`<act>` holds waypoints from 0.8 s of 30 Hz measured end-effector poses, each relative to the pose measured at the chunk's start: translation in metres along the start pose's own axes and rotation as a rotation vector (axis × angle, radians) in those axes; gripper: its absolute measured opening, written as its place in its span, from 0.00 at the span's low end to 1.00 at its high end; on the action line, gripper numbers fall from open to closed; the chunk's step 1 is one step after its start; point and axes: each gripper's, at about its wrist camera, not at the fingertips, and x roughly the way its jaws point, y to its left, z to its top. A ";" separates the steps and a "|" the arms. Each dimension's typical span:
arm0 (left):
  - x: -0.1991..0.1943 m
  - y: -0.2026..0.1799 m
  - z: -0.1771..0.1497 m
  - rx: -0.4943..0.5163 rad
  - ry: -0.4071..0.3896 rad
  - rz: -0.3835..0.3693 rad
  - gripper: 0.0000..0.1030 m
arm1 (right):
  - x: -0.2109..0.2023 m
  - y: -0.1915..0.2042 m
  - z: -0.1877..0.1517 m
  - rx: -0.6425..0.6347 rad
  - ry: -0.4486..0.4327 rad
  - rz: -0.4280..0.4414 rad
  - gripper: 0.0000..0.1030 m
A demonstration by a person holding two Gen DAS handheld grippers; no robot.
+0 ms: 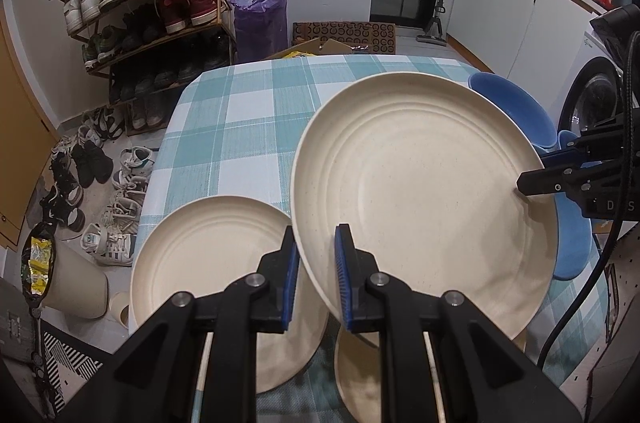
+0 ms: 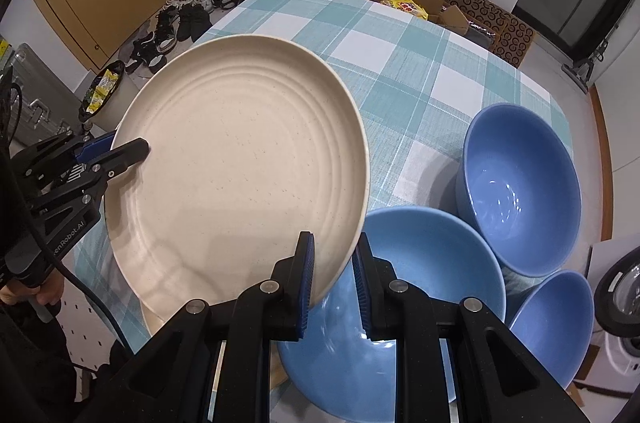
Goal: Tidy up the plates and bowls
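Observation:
A large cream plate (image 1: 424, 191) is held in the air above the checked table, tilted. My left gripper (image 1: 316, 279) straddles its near-left rim, and my right gripper (image 2: 334, 283) straddles the opposite rim; the same plate (image 2: 240, 179) fills the right wrist view. The right gripper also shows in the left wrist view (image 1: 540, 173), and the left gripper shows in the right wrist view (image 2: 120, 151). A second cream plate (image 1: 208, 283) lies on the table at the near left. A third cream plate (image 1: 360, 375) lies partly under the held one. Three blue bowls (image 2: 520, 183) (image 2: 404, 303) (image 2: 556, 327) stand on the right.
The table has a teal and white checked cloth (image 2: 400, 63). A shoe rack (image 1: 144, 3) and loose shoes (image 1: 80, 175) stand on the floor at the left. A purple bag (image 1: 260, 15) and a cardboard box (image 2: 452, 11) lie beyond the table's far edge. A washing machine (image 1: 592, 95) is at the right.

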 end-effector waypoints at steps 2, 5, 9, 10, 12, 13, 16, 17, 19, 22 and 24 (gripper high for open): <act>-0.003 -0.003 -0.003 0.003 -0.003 0.003 0.15 | -0.002 0.002 -0.005 0.000 -0.004 0.000 0.19; -0.006 -0.007 -0.006 0.013 -0.004 0.009 0.15 | -0.004 0.003 -0.012 0.003 -0.008 -0.004 0.19; -0.010 -0.011 -0.010 0.020 -0.006 0.008 0.15 | -0.008 0.004 -0.022 0.008 -0.013 0.001 0.19; -0.010 -0.012 -0.012 0.021 -0.007 0.008 0.15 | -0.009 0.005 -0.025 0.008 -0.015 0.002 0.19; -0.013 -0.013 -0.015 0.021 -0.010 0.006 0.15 | -0.011 0.007 -0.030 0.008 -0.019 0.003 0.19; -0.013 -0.013 -0.015 0.021 -0.010 0.008 0.15 | -0.012 0.008 -0.032 0.007 -0.020 0.004 0.19; -0.018 -0.014 -0.020 0.019 -0.015 0.008 0.15 | -0.015 0.010 -0.037 0.005 -0.028 0.003 0.19; -0.020 -0.014 -0.022 0.019 -0.016 0.008 0.15 | -0.016 0.011 -0.040 0.004 -0.031 0.004 0.19; -0.021 -0.015 -0.024 0.021 -0.017 0.010 0.15 | -0.018 0.013 -0.043 0.003 -0.036 0.007 0.19; -0.025 -0.014 -0.029 0.022 -0.019 0.016 0.15 | -0.019 0.017 -0.049 -0.003 -0.041 0.012 0.19; -0.028 -0.013 -0.033 0.022 -0.022 0.022 0.15 | -0.019 0.021 -0.053 -0.008 -0.043 0.014 0.19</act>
